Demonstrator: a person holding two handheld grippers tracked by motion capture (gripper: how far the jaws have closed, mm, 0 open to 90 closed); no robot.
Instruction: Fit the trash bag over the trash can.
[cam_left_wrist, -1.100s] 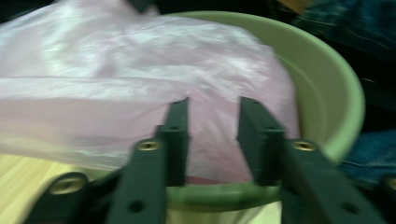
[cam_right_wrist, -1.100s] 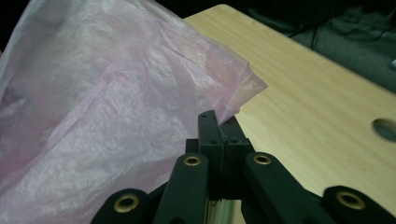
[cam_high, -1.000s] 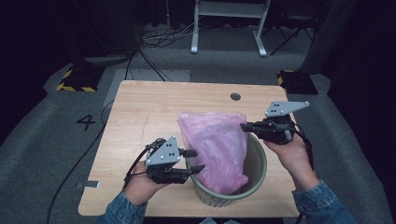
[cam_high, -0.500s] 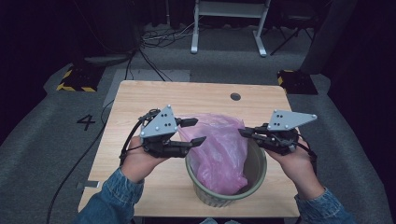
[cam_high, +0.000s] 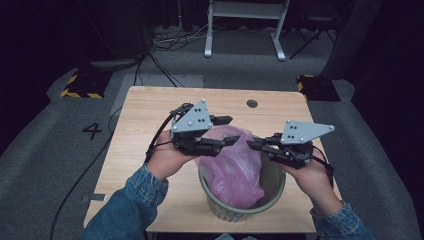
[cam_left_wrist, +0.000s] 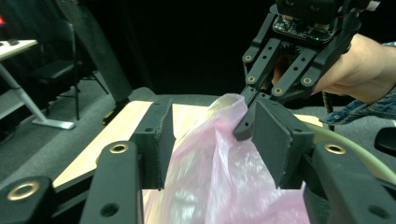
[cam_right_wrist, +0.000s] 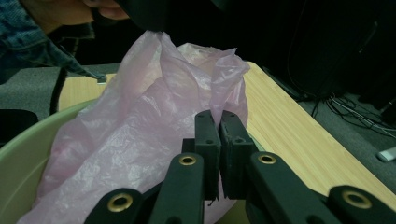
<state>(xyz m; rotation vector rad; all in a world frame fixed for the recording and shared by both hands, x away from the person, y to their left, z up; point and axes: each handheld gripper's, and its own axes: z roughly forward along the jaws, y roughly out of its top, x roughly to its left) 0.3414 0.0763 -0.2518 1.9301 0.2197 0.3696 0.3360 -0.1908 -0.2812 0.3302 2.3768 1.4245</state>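
Observation:
A pink plastic bag (cam_high: 232, 170) sits in a pale green round bin (cam_high: 277, 185) near the table's front edge. My right gripper (cam_high: 251, 144) is at the bag's right side, shut on a fold of the bag's top edge (cam_right_wrist: 224, 74); its jaws (cam_right_wrist: 219, 122) are pressed together on the film. My left gripper (cam_high: 227, 131) stands open at the bag's upper left. In the left gripper view the bag (cam_left_wrist: 219, 186) rises between its spread jaws (cam_left_wrist: 210, 140) without being pinched, and the right gripper (cam_left_wrist: 247, 126) holds the bag's tip beyond them.
The bin stands on a light wooden table (cam_high: 150, 115) with a small round hole (cam_high: 252, 103) at the back. Black cables (cam_high: 160, 135) trail off the left gripper over the table. Grey floor, a white frame (cam_high: 245, 25) and dark equipment lie beyond.
My left gripper has moved from the bin's front left up and right to the bag's top, still open. The bag has sunk lower in the bin. The right gripper has barely shifted.

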